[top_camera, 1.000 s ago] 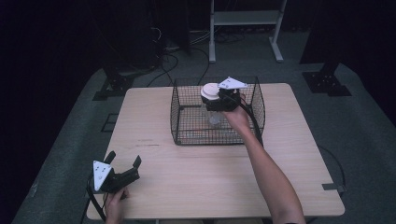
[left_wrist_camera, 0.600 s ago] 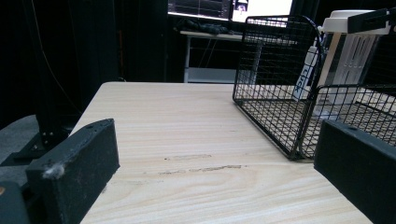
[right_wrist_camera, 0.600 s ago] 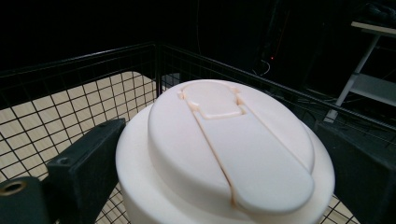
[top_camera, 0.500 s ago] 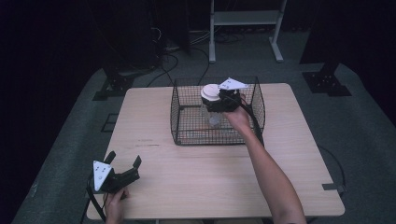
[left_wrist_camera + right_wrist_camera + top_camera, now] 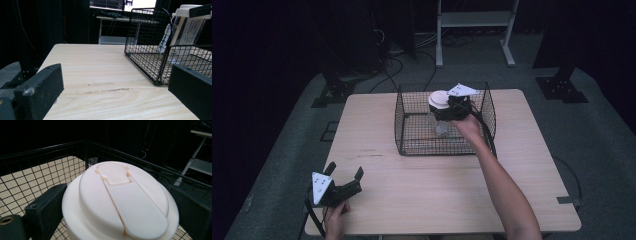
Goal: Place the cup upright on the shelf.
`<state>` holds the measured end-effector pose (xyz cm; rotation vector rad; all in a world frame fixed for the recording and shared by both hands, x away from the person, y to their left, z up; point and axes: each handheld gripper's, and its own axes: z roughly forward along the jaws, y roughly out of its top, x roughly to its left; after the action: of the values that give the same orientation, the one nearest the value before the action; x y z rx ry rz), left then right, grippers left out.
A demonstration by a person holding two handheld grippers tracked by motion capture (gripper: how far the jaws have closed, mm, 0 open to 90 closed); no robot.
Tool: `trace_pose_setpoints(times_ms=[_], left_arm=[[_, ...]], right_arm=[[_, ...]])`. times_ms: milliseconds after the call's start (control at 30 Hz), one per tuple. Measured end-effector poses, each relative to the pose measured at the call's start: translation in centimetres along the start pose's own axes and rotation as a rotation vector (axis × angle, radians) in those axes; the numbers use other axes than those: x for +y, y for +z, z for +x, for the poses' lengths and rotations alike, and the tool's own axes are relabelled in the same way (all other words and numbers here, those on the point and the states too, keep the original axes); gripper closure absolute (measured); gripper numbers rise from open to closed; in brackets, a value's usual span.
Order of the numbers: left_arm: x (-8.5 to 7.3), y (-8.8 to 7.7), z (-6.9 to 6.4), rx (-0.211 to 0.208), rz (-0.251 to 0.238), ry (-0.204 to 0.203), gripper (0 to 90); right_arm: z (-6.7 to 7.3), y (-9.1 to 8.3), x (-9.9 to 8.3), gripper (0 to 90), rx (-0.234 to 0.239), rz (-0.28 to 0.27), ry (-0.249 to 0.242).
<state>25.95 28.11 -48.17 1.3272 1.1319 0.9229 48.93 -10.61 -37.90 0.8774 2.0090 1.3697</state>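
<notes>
Two grippers here, doing very different jobs; nearest the person, the left gripper (image 5: 343, 182) sits low at the front left corner of the bench (image 5: 377, 140), jaws spread wide with nothing between them, so it's basically parked; further out, the right gripper (image 5: 451, 109) is reaching into the black wire basket (image 5: 412, 131) near the middle-back of the bench, and its jaws are closed against the sides of the cream lid (image 5: 120, 202) on a clear bottle (image 5: 441, 126); can't tell if the bottle's base touches the basket floor or hangs just above it; my guess is it's either being lowered in or lifted out; either way, keep it upright, move straight up or down, and stay off the wire walls; a round lid like that could slip in the jaws if you tilt it.
</notes>
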Motion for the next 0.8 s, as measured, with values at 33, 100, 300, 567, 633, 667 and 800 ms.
trace_pose_setpoints(times_ms=[33,100,300,567,633,667,800], left_arm=[[0.0,0.0,0.01,0.0,-0.001,0.0,0.0],[0.0,0.0,0.01,0.0,-0.001,-0.001,0.0],[0.0,0.0,-0.02,0.001,-0.001,0.001,0.0],[0.0,0.01,-0.01,0.002,-0.002,0.001,0.0],[0.01,0.02,-0.01,0.002,-0.002,0.001,0.0],[0.01,0.02,-0.01,0.002,-0.001,0.001,0.0],[0.01,0.01,-0.01,0.003,-0.002,0.0,0.0]], right_arm=[[0.0,-0.02,-0.01,4.6,-0.001,0.001,0.002],[0.01,-0.09,0.02,4.6,-0.001,0.002,0.0],[-0.03,-0.18,0.0,4.5,-0.009,0.006,0.005],[-0.3,-0.39,0.2,2.3,-0.01,-0.002,0.023],[-0.34,-0.41,0.18,2.3,-0.005,0.001,0.03],[-0.34,-0.42,0.16,2.2,-0.005,0.005,0.027],[-0.3,-0.58,0.32,1.3,-0.006,-0.014,0.029]])
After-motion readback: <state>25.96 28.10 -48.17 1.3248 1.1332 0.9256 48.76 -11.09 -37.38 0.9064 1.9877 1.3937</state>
